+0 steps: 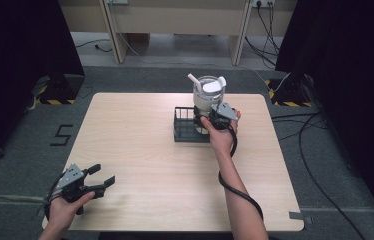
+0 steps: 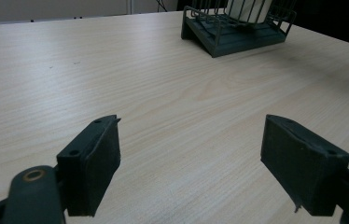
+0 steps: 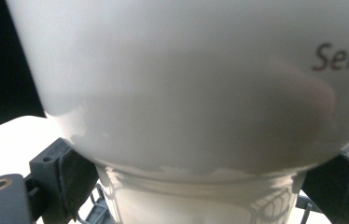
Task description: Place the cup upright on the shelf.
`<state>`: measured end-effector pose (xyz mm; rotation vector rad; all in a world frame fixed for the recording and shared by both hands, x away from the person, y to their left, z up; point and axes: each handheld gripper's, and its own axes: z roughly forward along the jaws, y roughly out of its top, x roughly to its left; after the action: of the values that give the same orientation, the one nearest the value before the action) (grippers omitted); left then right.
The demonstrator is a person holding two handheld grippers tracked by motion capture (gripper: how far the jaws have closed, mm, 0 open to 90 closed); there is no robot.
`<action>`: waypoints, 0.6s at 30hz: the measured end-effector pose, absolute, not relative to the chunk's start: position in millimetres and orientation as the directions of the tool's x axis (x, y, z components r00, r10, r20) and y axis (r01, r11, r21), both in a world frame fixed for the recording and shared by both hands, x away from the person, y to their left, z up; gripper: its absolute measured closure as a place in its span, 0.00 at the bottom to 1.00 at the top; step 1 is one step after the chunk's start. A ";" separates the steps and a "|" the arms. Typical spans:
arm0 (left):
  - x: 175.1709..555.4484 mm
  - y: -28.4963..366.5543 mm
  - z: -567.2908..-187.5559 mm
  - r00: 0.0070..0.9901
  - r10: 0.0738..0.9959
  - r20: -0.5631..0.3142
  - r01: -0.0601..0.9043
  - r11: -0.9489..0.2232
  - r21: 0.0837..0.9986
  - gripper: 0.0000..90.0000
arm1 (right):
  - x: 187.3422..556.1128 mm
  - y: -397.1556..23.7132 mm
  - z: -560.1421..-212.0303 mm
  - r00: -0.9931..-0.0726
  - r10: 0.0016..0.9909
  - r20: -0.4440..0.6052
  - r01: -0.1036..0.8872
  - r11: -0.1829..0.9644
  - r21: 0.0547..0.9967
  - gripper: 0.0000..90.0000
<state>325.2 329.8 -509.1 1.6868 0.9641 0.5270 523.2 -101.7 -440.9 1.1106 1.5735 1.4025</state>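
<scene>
A tall container (image 1: 206,97), white with a clear base, stands upright in a dark wire rack (image 1: 184,131) at the far middle of the table. My right gripper (image 1: 205,119) reaches it from the near side. In the right gripper view the container (image 3: 186,93) looms close, and my right gripper (image 3: 200,186) has one pad on each side of its narrower base, pressed against it. My left gripper (image 1: 105,173) rests near the table's front left corner, jaws wide apart. In the left gripper view my left gripper (image 2: 191,158) holds nothing and bare wood lies between its jaws.
The light wooden table (image 1: 150,165) spreads between my two hands. The rack (image 2: 238,39) stands far off at the upper right of the left gripper view. Dark curtains, cables and grey carpet surround the table.
</scene>
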 end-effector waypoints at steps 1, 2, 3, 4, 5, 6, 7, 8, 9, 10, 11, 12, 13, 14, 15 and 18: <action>325.3 329.9 -509.1 0.575 0.810 -0.120 0.337 -0.101 0.936 0.21 | 523.3 -101.8 -441.3 -0.351 0.936 0.017 0.122 0.028 0.992 0.10; 325.3 330.0 -509.2 0.574 0.810 -0.120 0.338 -0.101 0.936 0.21 | 523.5 -102.0 -441.8 -0.353 0.936 0.015 0.117 0.028 0.993 0.10; 325.3 330.0 -509.2 0.575 0.810 -0.120 0.338 -0.101 0.936 0.21 | 523.4 -102.4 -442.0 -0.355 0.935 0.014 0.115 0.029 0.993 0.10; 325.4 329.9 -509.3 0.575 0.809 -0.121 0.338 -0.100 0.936 0.21 | 523.2 -102.7 -442.1 -0.357 0.934 0.011 0.114 0.032 0.993 0.10; 325.5 329.9 -509.4 0.575 0.809 -0.121 0.338 -0.101 0.936 0.21 | 522.7 -102.7 -442.0 -0.359 0.933 0.013 0.116 0.031 0.993 0.10; 325.5 329.8 -509.4 0.575 0.809 -0.121 0.339 -0.100 0.936 0.21 | 522.7 -102.9 -442.1 -0.361 0.933 0.012 0.115 0.032 0.993 0.10; 325.5 329.8 -509.3 0.575 0.809 -0.121 0.338 -0.100 0.936 0.21 | 522.7 -103.1 -442.2 -0.360 0.933 0.010 0.114 0.034 0.993 0.10; 325.4 329.7 -509.2 0.575 0.809 -0.121 0.338 -0.100 0.936 0.21 | 522.6 -103.1 -442.1 -0.361 0.932 0.011 0.115 0.033 0.993 0.10; 325.4 329.7 -509.2 0.575 0.809 -0.121 0.337 -0.100 0.936 0.21 | 522.4 -103.2 -441.9 -0.360 0.933 0.011 0.115 0.033 0.993 0.10; 325.4 329.7 -509.2 0.575 0.809 -0.121 0.337 -0.100 0.936 0.21 | 522.1 -103.2 -442.0 -0.358 0.934 0.011 0.115 0.033 0.993 0.10; 325.4 329.8 -509.2 0.575 0.809 -0.121 0.338 -0.100 0.936 0.21 | 521.6 -102.9 -442.3 -0.356 0.934 0.014 0.115 0.029 0.993 0.10; 325.5 329.9 -509.3 0.575 0.809 -0.121 0.338 -0.100 0.936 0.21 | 521.1 -102.9 -442.7 -0.355 0.935 0.016 0.113 0.025 0.993 0.10; 325.5 329.9 -509.2 0.575 0.809 -0.121 0.338 -0.100 0.936 0.21 | 520.7 -102.7 -442.9 -0.353 0.936 0.020 0.114 0.022 0.993 0.10; 325.5 329.9 -509.2 0.576 0.809 -0.121 0.338 -0.100 0.936 0.21 | 520.4 -102.7 -443.0 -0.352 0.936 0.021 0.114 0.020 0.993 0.10; 325.5 329.9 -509.1 0.576 0.809 -0.121 0.337 -0.100 0.936 0.21 | 520.1 -102.9 -443.1 -0.350 0.936 0.024 0.112 0.017 0.994 0.10; 325.5 330.1 -509.0 0.575 0.809 -0.121 0.337 -0.100 0.936 0.21 | 519.0 -102.7 -442.9 -0.348 0.937 0.027 0.115 0.014 0.993 0.10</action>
<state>325.5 330.1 -509.0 1.6868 0.9640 0.5255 519.0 -102.7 -442.9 1.1110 1.5565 1.4164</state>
